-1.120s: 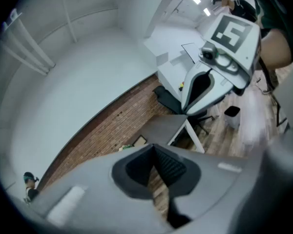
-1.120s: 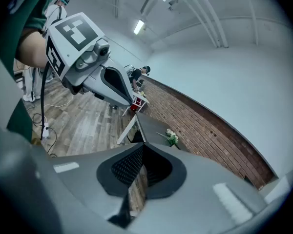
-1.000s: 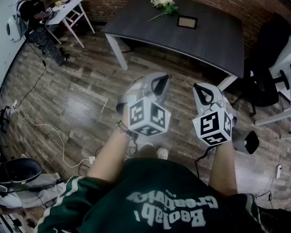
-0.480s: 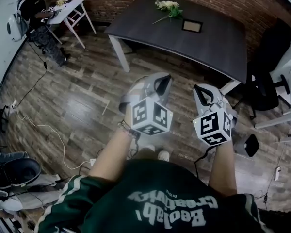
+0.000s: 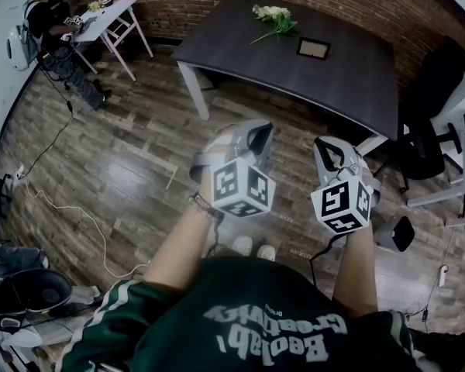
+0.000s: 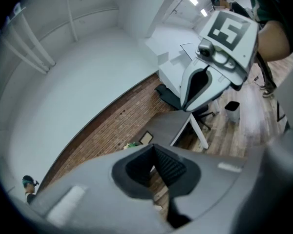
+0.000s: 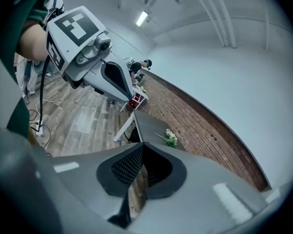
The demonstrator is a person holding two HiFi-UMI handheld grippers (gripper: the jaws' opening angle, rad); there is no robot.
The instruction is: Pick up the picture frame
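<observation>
On the table (image 5: 341,84) lies the picture frame (image 5: 313,49); shirt lettering (image 5: 275,335) unreadable.

Dark-rimmed picture frame (image 5: 313,49), grey table (image 5: 279,72)

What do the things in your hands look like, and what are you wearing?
The left tool and right tool are grey with black ribbed pads; each carries a white cube with black square markers. The top is dark green, its sleeve white-striped.

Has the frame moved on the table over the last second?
No. The frame keeps its spot on the table, just right of the flowers; all three drift together in the head view, so the camera moved.
</observation>
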